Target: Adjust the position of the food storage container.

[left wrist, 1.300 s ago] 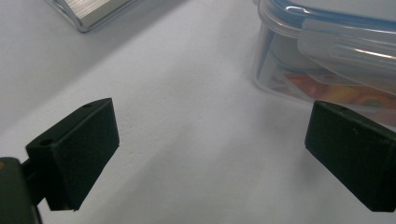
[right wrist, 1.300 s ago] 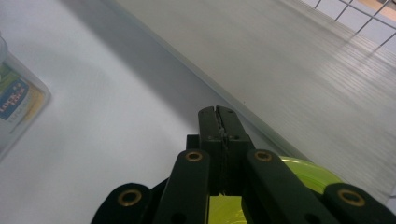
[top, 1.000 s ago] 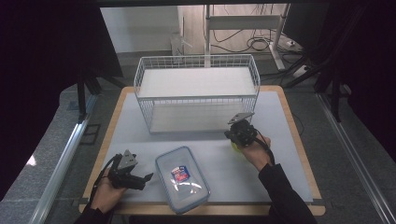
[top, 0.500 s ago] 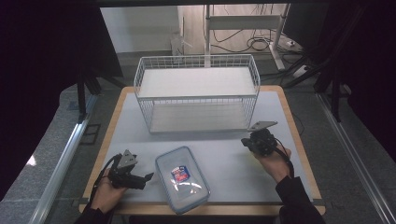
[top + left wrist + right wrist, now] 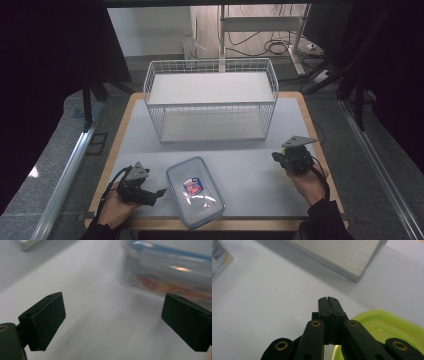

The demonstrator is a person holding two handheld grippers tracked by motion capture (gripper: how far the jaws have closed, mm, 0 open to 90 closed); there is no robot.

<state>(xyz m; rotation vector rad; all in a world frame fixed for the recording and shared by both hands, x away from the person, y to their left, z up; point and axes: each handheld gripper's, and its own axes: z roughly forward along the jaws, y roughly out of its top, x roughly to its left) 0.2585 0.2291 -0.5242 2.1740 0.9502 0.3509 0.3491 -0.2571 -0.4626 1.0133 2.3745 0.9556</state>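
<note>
A clear plastic container [image 5: 195, 190] with a blue-rimmed lid and a printed packet inside lies at the front middle of the white table top [image 5: 250, 165]. My left gripper [image 5: 161, 191] rests just left of it, pointing at it. In the left gripper view my left gripper [image 5: 112, 322] stands open and empty, with the container [image 5: 170, 272] blurred ahead at the right. My right gripper [image 5: 276, 156] is held at the table's right side. Its jaws [image 5: 329, 300] are shut together with nothing visible between them. A yellow-green plastic piece [image 5: 377, 325] lies under it; whether they touch I cannot tell.
A white wire basket [image 5: 210, 100] with two tiers stands at the back middle; its base plate [image 5: 337, 252] is ahead of the right gripper. The table's wooden edge [image 5: 320, 145] runs close by the right hand. Cables and stands fill the floor behind.
The right hand has moved to the right and a little toward the front, away from the basket's front corner, with its jaws kept shut. The left hand and the container have stayed put.
</note>
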